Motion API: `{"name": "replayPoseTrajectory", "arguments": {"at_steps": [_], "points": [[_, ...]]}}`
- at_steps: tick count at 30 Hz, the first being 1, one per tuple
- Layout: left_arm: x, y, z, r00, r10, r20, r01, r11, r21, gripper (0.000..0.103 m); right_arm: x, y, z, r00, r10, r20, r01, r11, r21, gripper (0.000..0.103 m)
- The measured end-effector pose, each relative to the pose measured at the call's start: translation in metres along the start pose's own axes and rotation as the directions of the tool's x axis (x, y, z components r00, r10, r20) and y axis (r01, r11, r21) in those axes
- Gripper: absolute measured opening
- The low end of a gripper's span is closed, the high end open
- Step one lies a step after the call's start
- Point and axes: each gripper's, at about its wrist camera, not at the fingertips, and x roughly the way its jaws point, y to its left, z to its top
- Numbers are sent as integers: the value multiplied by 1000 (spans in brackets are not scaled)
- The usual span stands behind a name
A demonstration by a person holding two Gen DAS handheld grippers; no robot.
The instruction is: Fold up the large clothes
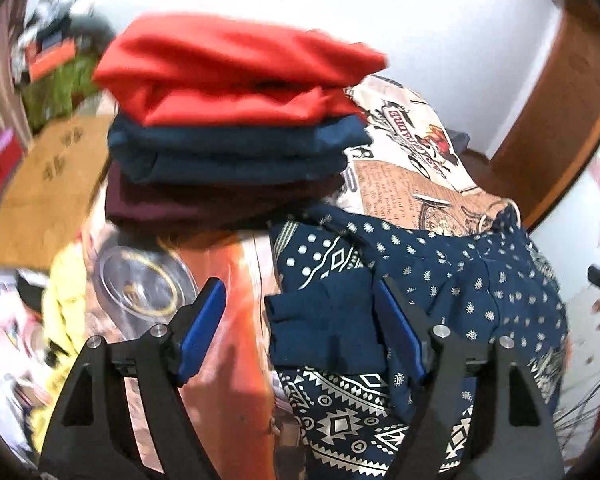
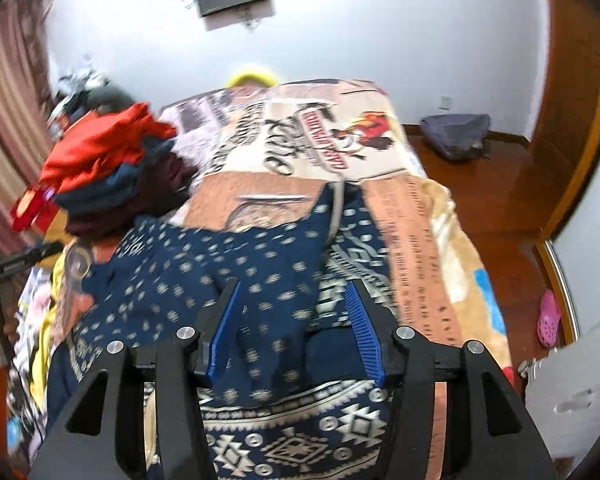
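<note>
A navy garment with a white geometric print (image 1: 440, 300) lies crumpled on the bed; it also shows in the right wrist view (image 2: 204, 276). My left gripper (image 1: 300, 300) is open above its left edge, over a plain navy fold (image 1: 324, 332). My right gripper (image 2: 292, 300) is open, hovering with the garment's cloth between its blue fingers (image 2: 228, 328), not clamped. A stack of folded clothes, red on navy on maroon (image 1: 228, 120), sits at the bed's left; it also shows in the right wrist view (image 2: 108, 168).
The bed wears a printed beige blanket (image 2: 420, 232). A round glass dish (image 1: 144, 284) and yellow cloth (image 1: 64, 300) lie left of the garment. A cardboard box (image 1: 48, 184) stands beyond. A grey bag (image 2: 456, 136) and pink shoe (image 2: 548, 316) lie on the wooden floor.
</note>
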Motion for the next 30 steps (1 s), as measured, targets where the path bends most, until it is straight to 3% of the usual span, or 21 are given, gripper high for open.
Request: {"name": "replayPoseTrajectory", "arguments": {"at_steps": [4, 8, 11, 14, 19, 25, 27, 30], "points": [[30, 22, -14, 987, -116, -114, 103, 988, -118, 76, 17, -26, -3, 998, -41, -44, 44, 997, 62, 50], [64, 28, -35, 964, -184, -193, 146, 969, -197, 76, 47, -52, -16, 988, -53, -147, 75, 986, 148, 50], [85, 31, -47, 942, -239, -234, 177, 950, -256, 76, 64, -67, -28, 981, 1, -196, 46, 970, 237, 50], [101, 29, -53, 923, -283, -260, 203, 934, -295, 76, 67, -73, -33, 980, 82, -180, -26, 956, 291, 52], [111, 14, -48, 925, -264, -271, 202, 950, -237, 75, 73, -82, -31, 974, 170, -150, -106, 926, 362, 52], [127, 14, -28, 926, -288, -244, 230, 943, -239, 58, 86, -79, -15, 971, 183, -156, -117, 927, 356, 52], [132, 16, -22, 925, -301, -234, 241, 937, -251, 42, 91, -76, -11, 971, 180, -158, -119, 934, 336, 52], [139, 14, -14, 919, -327, -219, 268, 927, -261, 31, 104, -69, -5, 968, 176, -178, -120, 950, 288, 52]]}}
